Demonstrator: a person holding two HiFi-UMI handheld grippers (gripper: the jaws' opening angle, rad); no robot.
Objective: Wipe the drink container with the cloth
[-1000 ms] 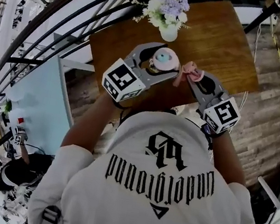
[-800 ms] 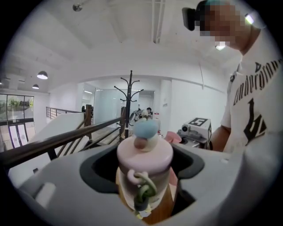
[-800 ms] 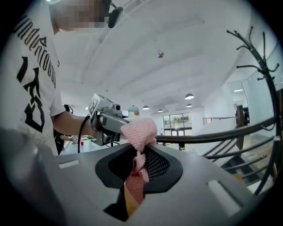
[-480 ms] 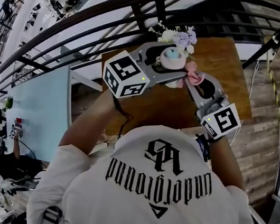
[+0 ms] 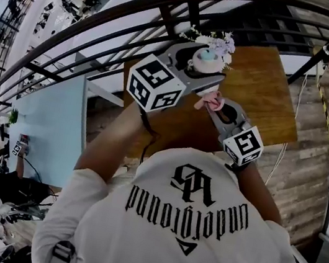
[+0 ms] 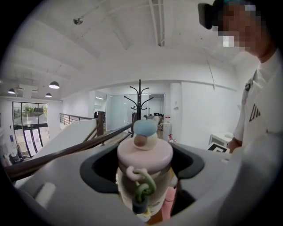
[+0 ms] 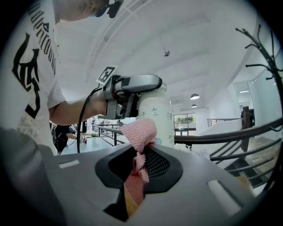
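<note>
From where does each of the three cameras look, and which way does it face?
Head view: on the person's head, facing steeply down at the wooden table; shows the white shirt, left gripper and right gripper.
Left gripper view: on the left gripper, facing along jaws closed on the drink bottle; shirt at right.
Right gripper view: on the right gripper, facing up along jaws closed on the pink cloth; forearm at left.
Shared: both gripper views show the drink bottle.

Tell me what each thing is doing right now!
Drink container: lid on, held up off the table.
Cloth: bunched up, its top against the drink container's side.
Left tool: shut on the drink container.
Right tool: shut on the cloth.
</note>
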